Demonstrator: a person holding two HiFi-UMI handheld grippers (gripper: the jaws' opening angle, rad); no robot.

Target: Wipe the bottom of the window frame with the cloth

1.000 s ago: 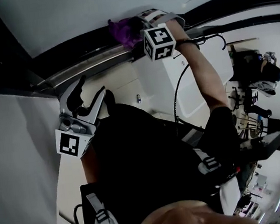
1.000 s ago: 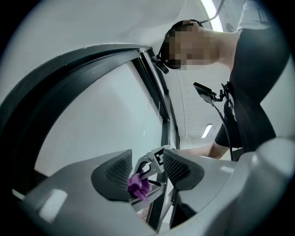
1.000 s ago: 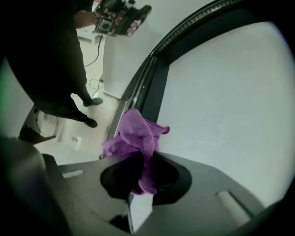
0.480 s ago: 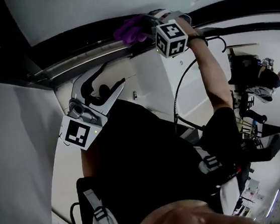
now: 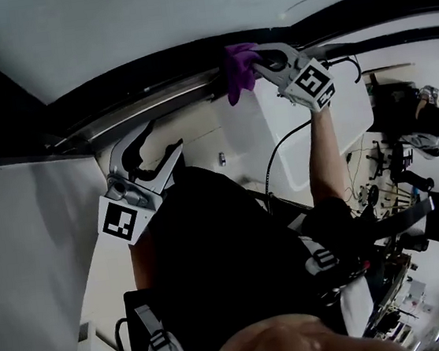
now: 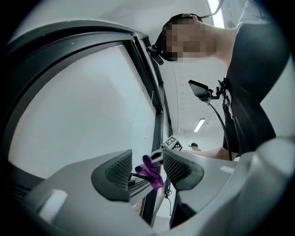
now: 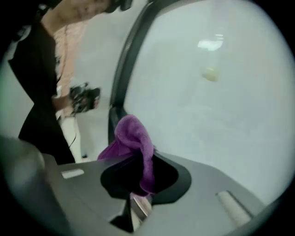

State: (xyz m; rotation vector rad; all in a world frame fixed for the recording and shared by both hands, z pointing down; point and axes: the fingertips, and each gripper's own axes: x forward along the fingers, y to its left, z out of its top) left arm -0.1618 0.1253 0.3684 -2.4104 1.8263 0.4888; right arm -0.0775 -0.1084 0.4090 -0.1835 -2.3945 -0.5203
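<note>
Head view shows the right gripper (image 5: 259, 60), jaws closed on the purple cloth (image 5: 238, 70), holding it against the bottom of the window frame (image 5: 154, 99) for wiping; the left gripper (image 5: 161, 138) hangs aside, jaws wide apart, empty.

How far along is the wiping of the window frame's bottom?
Done: the right claw is shut on the purple cloth, and the cloth is up at the window frame's bottom rail. In hand: apparently a wiping pass along that rail. Left: no clean or dirty stretches show, so I can't say how much rail remains. The left claw hangs open and empty, off the frame.
</note>
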